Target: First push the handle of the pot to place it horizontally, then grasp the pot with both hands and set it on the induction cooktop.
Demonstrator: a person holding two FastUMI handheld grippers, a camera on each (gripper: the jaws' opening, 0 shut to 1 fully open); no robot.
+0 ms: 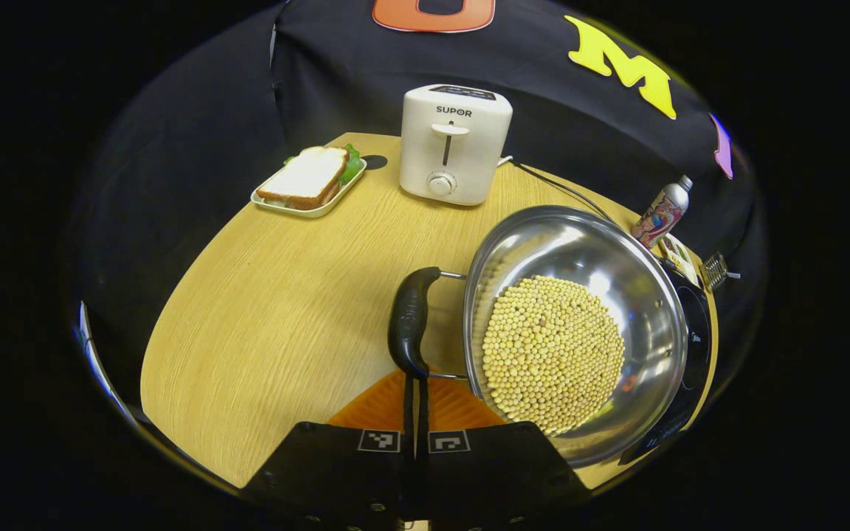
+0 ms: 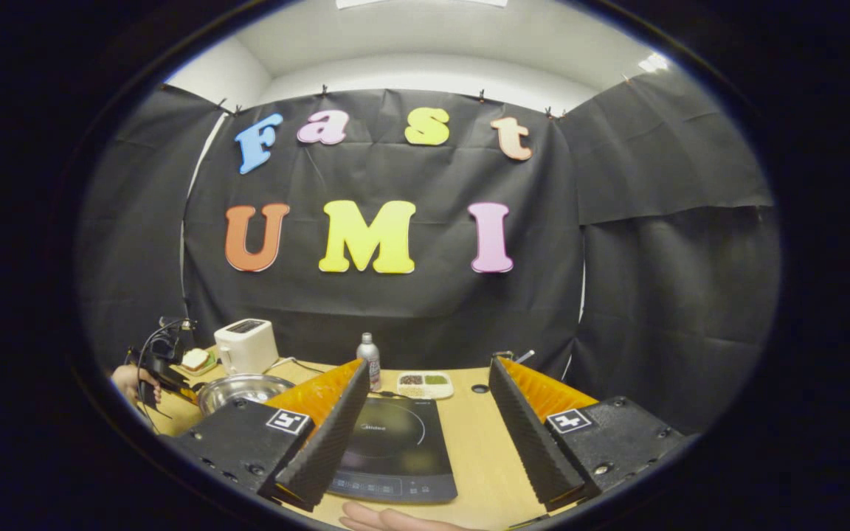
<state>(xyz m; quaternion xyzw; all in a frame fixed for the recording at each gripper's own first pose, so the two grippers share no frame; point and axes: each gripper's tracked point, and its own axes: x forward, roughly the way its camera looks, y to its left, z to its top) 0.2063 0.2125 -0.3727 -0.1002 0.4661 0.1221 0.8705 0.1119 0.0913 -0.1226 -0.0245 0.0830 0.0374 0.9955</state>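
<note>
Left gripper (image 1: 416,402) is closed, tips against the pot (image 1: 576,332) handle (image 1: 410,321) at 6 o'clock, probably to nudge it level. Right gripper (image 2: 425,420) is open over the cooktop (image 2: 395,450).

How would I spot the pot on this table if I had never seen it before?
Start at the white toaster at the back of the wooden table. Nearer than it, to the right in the left gripper view, stands a wide shiny steel pot holding pale round beans. It alone is metal, with a black handle on its side; the sandwich tray is flat and white.
</note>
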